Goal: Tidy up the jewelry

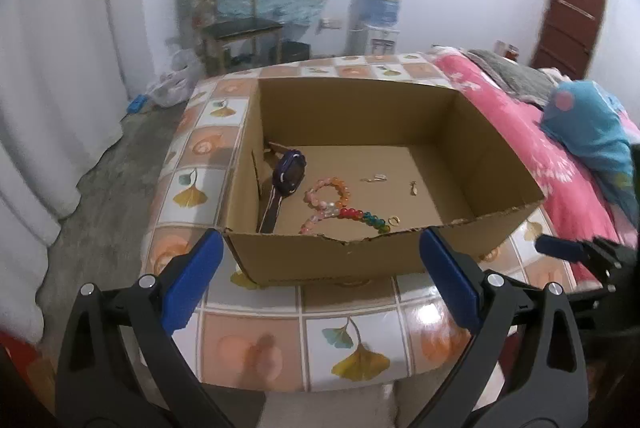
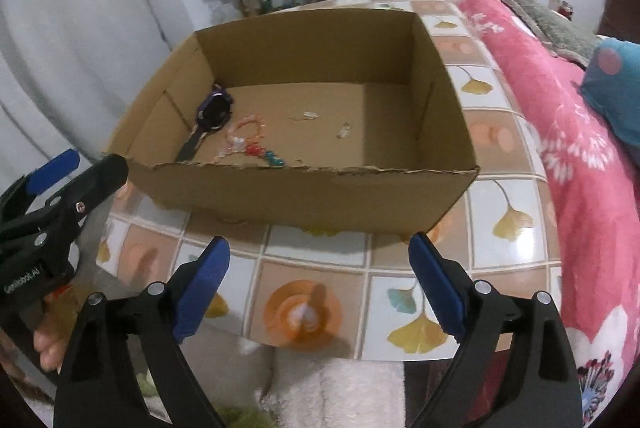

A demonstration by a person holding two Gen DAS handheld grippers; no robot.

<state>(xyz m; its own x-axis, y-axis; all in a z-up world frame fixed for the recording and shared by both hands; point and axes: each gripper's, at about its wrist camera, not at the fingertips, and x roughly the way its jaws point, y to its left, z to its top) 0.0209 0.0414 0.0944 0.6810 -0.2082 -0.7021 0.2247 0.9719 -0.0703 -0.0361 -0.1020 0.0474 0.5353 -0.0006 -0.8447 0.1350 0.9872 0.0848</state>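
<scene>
An open cardboard box stands on a tiled table. Inside lie a purple watch, a pink and orange bead bracelet, a multicoloured bead bracelet, a gold ring and two small metal pieces. My left gripper is open and empty in front of the box's near wall. My right gripper is open and empty, a little back from the box. The left gripper shows at the left of the right wrist view.
The tiled table ends close below the grippers. A bed with a pink blanket and a blue plush toy lies to the right. A chair and a water dispenser stand at the far wall.
</scene>
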